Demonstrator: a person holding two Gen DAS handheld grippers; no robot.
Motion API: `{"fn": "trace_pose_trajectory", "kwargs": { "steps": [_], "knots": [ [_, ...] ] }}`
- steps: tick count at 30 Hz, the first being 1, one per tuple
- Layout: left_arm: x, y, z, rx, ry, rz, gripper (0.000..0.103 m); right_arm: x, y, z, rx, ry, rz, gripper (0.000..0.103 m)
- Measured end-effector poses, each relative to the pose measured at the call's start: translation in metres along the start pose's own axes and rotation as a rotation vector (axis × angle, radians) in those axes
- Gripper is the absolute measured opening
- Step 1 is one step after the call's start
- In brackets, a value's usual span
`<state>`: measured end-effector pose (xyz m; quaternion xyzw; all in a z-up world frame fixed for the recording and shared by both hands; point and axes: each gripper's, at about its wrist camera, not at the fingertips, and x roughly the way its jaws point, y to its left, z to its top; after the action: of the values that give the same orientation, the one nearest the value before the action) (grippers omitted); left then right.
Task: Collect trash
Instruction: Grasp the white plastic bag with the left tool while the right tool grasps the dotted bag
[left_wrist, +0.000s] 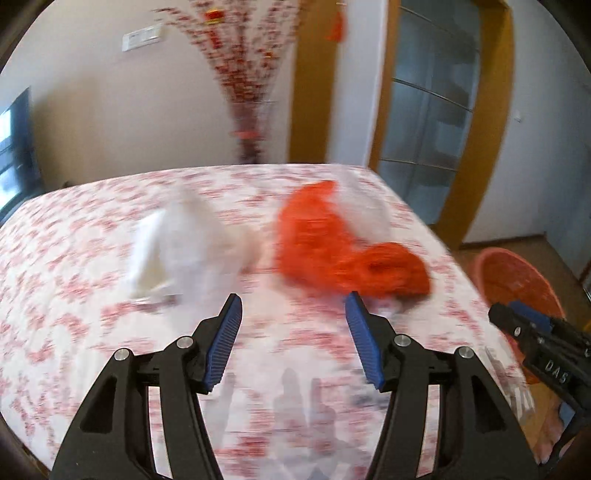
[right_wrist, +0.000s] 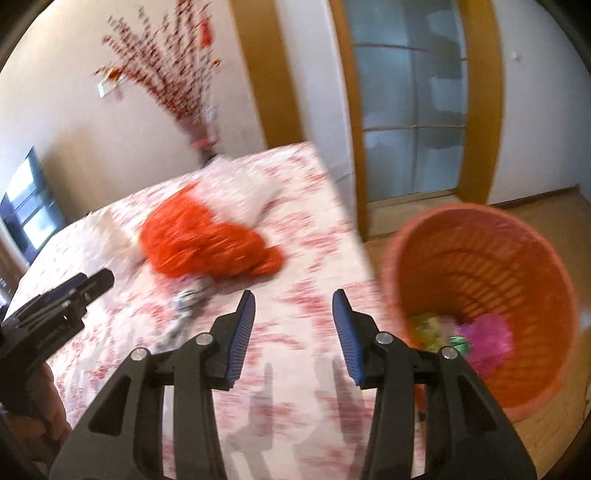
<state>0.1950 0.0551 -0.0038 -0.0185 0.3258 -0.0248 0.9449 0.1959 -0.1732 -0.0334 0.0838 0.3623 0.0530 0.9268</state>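
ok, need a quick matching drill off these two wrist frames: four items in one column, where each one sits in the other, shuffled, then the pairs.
Items:
1. orange bag
2. white bag
3. pink wrapper
4. orange basket

Places:
A. on the floor beside the table
B. on the tablecloth, left of the other bag in the left wrist view
C. inside the basket
D. on the tablecloth, nearer the basket side

Pairs: 1-D, 2-B, 3-C, 4-A

Both frames are motion-blurred; colours and places still read clearly.
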Motion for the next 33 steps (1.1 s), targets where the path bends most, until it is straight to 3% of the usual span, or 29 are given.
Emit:
{"fn": "trace_pose_trajectory", "kwargs": {
  "steps": [7, 14, 19, 24, 33],
  "knots": [
    [-0.001, 0.049, -0.001, -0.070, -0.005, 0.069, 0.058, 0.037, 0.052, 0.003, -0.042, 0.083, 0.068, 0.043],
    [0.002, 0.065, -0.004, -0.100, 0.003, 0.077, 0.058, 0.061, 0.079, 0.005, -0.077, 0.124, 0.066, 0.040],
    [0.005, 0.070, -0.004, -0.116, 0.009, 0.073, 0.058, 0.075, 0.080, 0.006, -0.072, 0.162, 0.037, 0.036],
    [0.009, 0.071, -0.005, -0.129, 0.020, 0.065, 0.058, 0.081, 0.081, 0.007, -0.092, 0.166, 0.017, 0.022],
    [0.015, 0.067, 0.000, -0.139, 0.026, 0.056, 0.058, 0.054, 0.066, 0.003, -0.107, 0.128, 0.044, 0.015]
  ]
}}
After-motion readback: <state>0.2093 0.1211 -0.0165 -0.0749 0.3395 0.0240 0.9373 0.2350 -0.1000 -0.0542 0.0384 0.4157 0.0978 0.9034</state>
